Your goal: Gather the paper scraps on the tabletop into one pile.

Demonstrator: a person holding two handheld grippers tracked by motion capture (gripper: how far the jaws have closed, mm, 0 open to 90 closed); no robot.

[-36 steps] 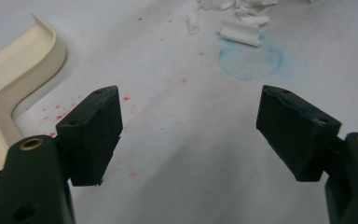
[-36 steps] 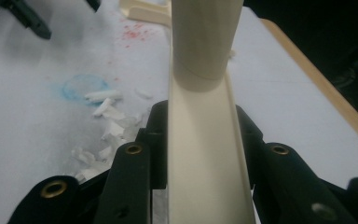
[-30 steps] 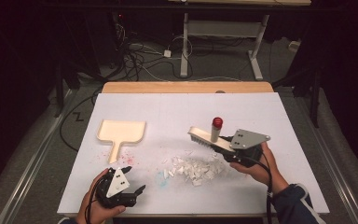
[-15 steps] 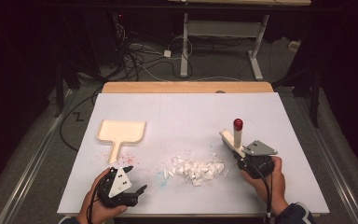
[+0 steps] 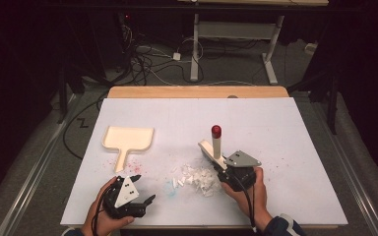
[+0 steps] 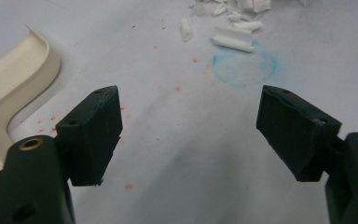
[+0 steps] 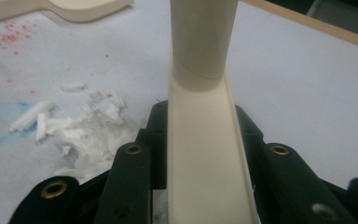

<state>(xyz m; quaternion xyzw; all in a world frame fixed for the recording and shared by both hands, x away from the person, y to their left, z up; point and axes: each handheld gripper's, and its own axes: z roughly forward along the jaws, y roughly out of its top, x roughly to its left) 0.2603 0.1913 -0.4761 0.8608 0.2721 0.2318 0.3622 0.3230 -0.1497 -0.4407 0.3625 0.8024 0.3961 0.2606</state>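
Note:
A cream hand brush (image 5: 215, 145) with a red-capped handle (image 5: 216, 130) stands nearly upright at the right edge of a pile of white paper scraps (image 5: 194, 176). My right gripper (image 5: 225, 170) is shut on the brush's cream body (image 7: 205, 149), and the scraps (image 7: 86, 126) lie just to its left. A cream dustpan (image 5: 127, 139) lies flat at the left of the table. My left gripper (image 5: 145, 196) rests near the front left edge, open (image 6: 189, 135) with nothing between its jaws. The dustpan's rim (image 6: 14, 84) is at its left and the scraps (image 6: 233, 37) lie ahead.
A white sheet (image 5: 275, 128) covers the table, with a wooden strip (image 5: 197, 92) along the far edge. Red specks (image 5: 135, 164) and a blue smudge (image 5: 171, 186) mark the sheet near the pile. Cables and a desk frame are on the floor beyond.
The right gripper swung the brush from lying level to upright, then carried it down and left to the edge of the scrap pile. The left gripper stayed in place.

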